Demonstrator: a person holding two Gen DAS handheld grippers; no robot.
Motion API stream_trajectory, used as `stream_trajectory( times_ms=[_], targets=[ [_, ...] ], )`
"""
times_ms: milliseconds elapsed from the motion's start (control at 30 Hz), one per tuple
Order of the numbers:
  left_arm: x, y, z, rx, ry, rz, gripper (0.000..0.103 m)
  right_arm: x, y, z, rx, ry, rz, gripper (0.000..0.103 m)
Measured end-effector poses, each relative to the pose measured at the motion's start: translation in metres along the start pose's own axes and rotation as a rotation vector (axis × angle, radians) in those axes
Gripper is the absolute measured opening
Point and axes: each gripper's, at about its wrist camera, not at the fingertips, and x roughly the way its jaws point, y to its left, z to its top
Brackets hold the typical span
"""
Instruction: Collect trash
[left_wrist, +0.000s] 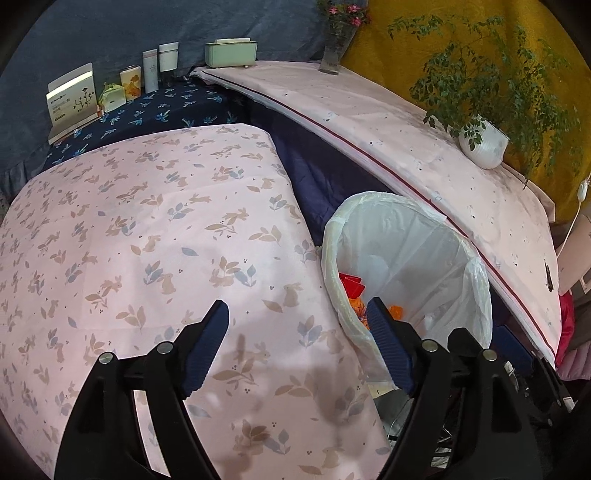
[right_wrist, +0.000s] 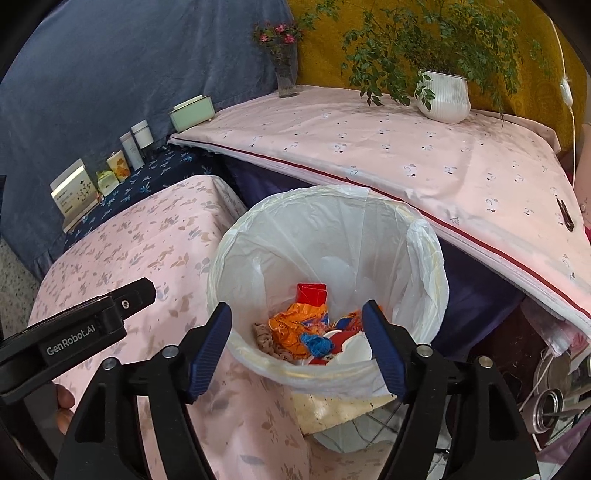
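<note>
Right wrist view: the trash (right_wrist: 308, 326), crumpled orange, red and blue wrappers, lies at the bottom of the white-lined bin (right_wrist: 424, 266), directly below and between the right tongs (right_wrist: 297, 334), which gape released and empty. The left tongs (left_wrist: 297, 339) are likewise spread with nothing between them, over the pink rabbit-print tabletop (left_wrist: 147, 240) just beside the bin's rim.

A white liner (right_wrist: 332, 236) holds a red carton (right_wrist: 312, 293) and orange wrapper (right_wrist: 295, 325). The bench cloth (left_wrist: 147, 240) is pink, printed with rabbits and leaves.
</note>
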Motion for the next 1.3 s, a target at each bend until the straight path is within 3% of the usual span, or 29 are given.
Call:
stream_trajectory(
  times_ms=[167,533,600,1300],
  targets=[
    [-0.012,0.007,-0.013,-0.002,-0.015,0.035,0.089,-0.01,0.003,-0.01,-0.026,0.004,-0.01,0.077],
    [-0.024,0.02,-0.044,-0.005,0.006,0.09,0.09,-0.032,0.002,-0.034,-0.051,-0.001,-0.027,0.088],
    [-0.027,0.022,-0.05,-0.006,0.005,0.099,0.09,-0.035,0.004,-0.039,-0.064,-0.001,-0.03,0.097],
    [-0.052,0.027,-0.089,0.006,-0.025,0.149,0.092,-0.063,0.01,-0.075,-0.136,-0.042,-0.081,0.096]
  ],
)
